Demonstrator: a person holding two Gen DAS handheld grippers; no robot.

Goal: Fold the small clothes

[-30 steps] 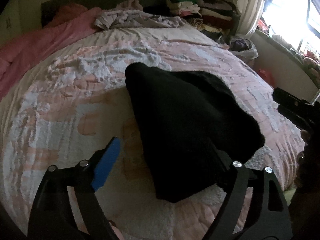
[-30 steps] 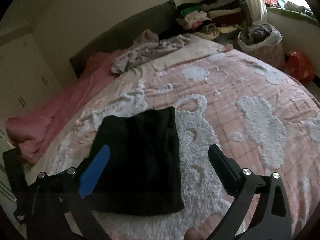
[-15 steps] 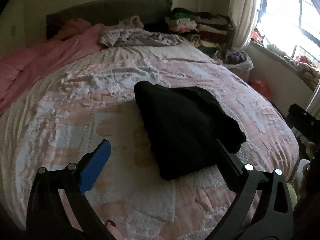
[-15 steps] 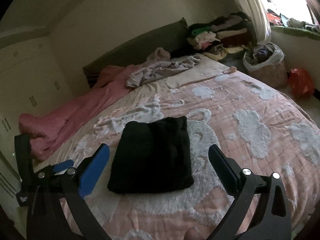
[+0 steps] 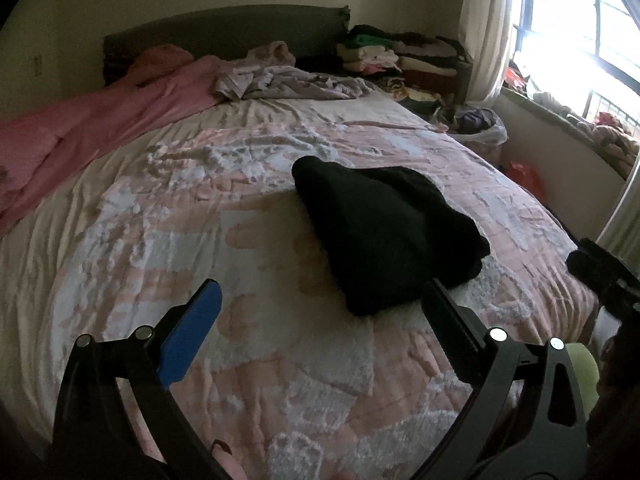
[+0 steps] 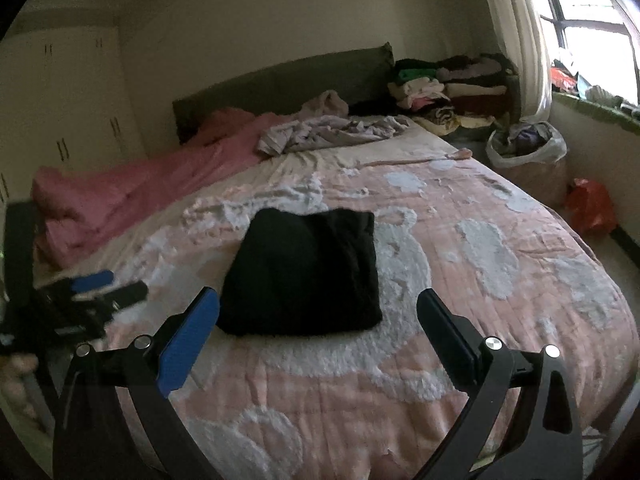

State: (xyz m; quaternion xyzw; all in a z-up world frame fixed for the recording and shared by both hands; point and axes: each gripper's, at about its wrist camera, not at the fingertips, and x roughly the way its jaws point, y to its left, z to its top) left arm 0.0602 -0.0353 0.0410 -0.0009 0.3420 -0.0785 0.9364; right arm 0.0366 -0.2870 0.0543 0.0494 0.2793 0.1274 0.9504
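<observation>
Both the left gripper (image 5: pixel 320 312) and the right gripper (image 6: pixel 318 320) are wide open and empty, the folded black garment (image 6: pixel 304 272) lies just ahead of them, so a careless grab could undo the fold.

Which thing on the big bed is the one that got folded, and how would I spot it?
Start at the wide bed covered by a pink quilt with fluffy white patches. Near its middle lies a black folded cloth bundle, flat and roughly square. Unlike the crumpled pale grey garment and the long pink blanket towards the dark headboard, it is the only dark, neatly folded piece.
</observation>
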